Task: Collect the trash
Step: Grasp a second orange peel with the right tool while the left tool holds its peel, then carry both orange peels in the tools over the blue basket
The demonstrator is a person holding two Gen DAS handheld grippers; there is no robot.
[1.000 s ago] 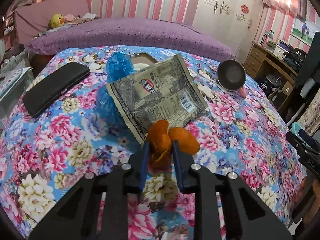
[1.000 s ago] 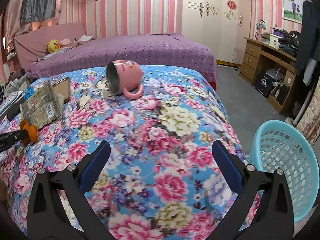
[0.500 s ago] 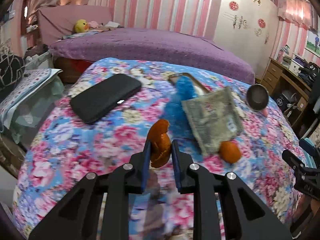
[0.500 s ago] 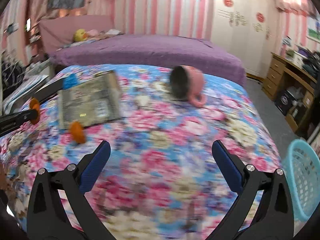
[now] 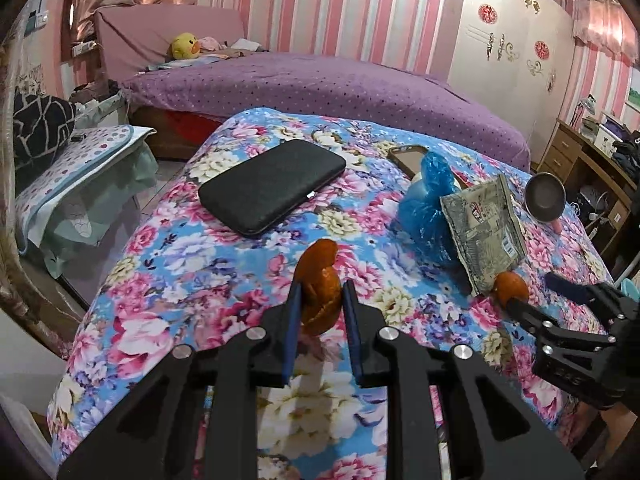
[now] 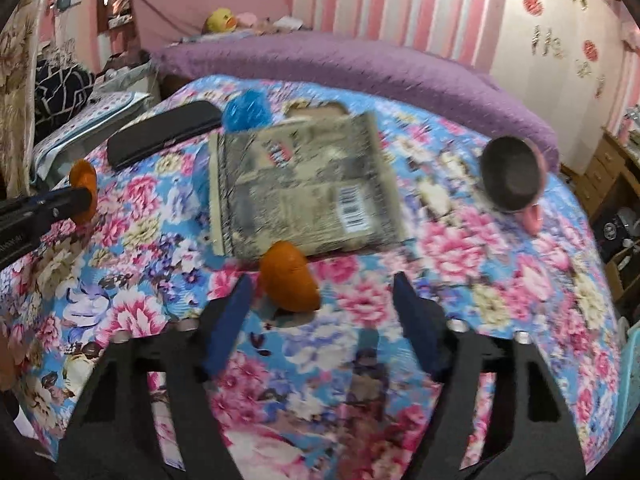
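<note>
Peel [image 5: 318, 294] sits pinched in the left claw [image 5: 320, 300]; right claw [image 6: 320, 300], half open and closing, straddles a second peel [image 6: 289, 276] off-centre and could knock it away.

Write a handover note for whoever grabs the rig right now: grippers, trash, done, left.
Left gripper: shut on an orange peel piece, lifted off the floral cover.
Right gripper: jaws open and just been closing around the second peel piece, which lies on the cover at the snack wrapper's near edge; pads not on it yet.
Other trash: wrapper lying flat, blue plastic bag behind it.
Done: one peel picked up.
Left: grip second peel, collect wrapper and bag, then bin everything. No bin clearly in view now.
</note>
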